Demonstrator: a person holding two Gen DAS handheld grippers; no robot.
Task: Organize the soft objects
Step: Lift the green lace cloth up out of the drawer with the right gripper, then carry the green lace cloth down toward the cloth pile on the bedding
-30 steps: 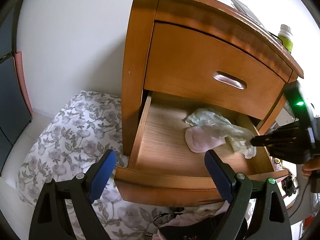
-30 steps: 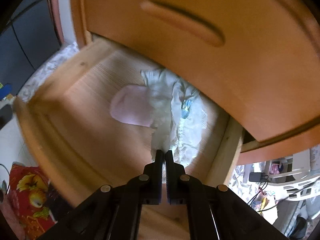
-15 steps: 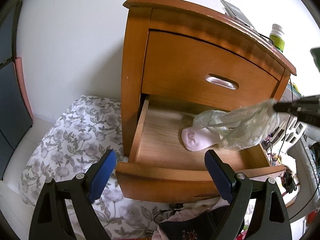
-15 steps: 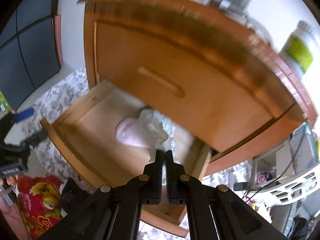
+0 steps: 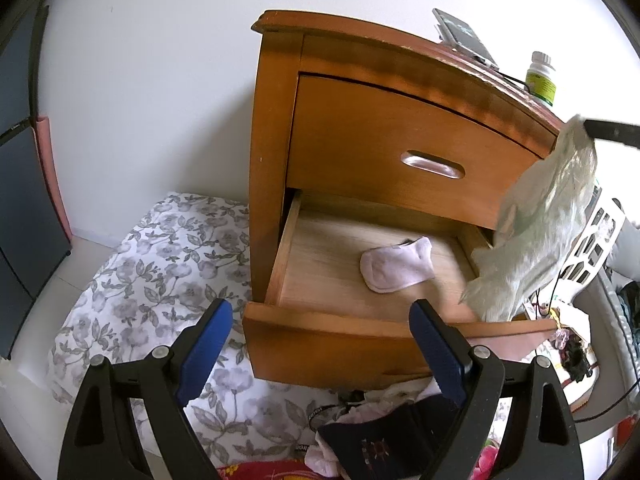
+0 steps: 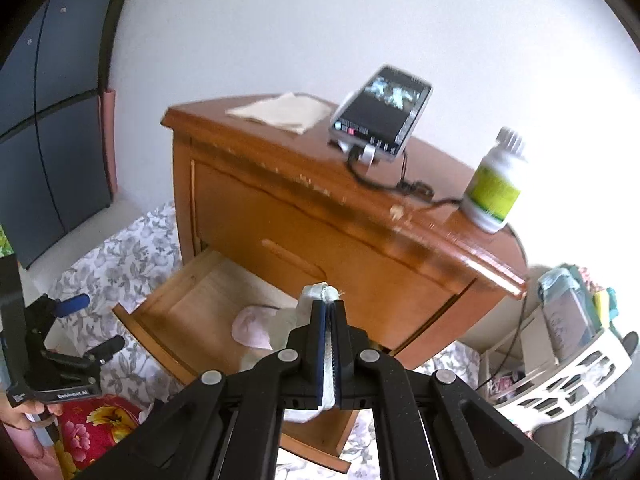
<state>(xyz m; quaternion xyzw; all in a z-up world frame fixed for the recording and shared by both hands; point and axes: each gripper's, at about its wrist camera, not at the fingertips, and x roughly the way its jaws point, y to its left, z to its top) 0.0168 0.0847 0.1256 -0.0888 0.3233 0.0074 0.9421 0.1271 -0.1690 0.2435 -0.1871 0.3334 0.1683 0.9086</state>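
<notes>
Pale greenish-white lacy garment (image 5: 536, 224): thin, crumpled, hangs limp in air at right of open lower drawer (image 5: 320, 320), top edge pinched, bottom tip near drawer's front right corner. Pink sock (image 5: 396, 266): flat on drawer floor, toe toward front, right of centre, alone.
</notes>
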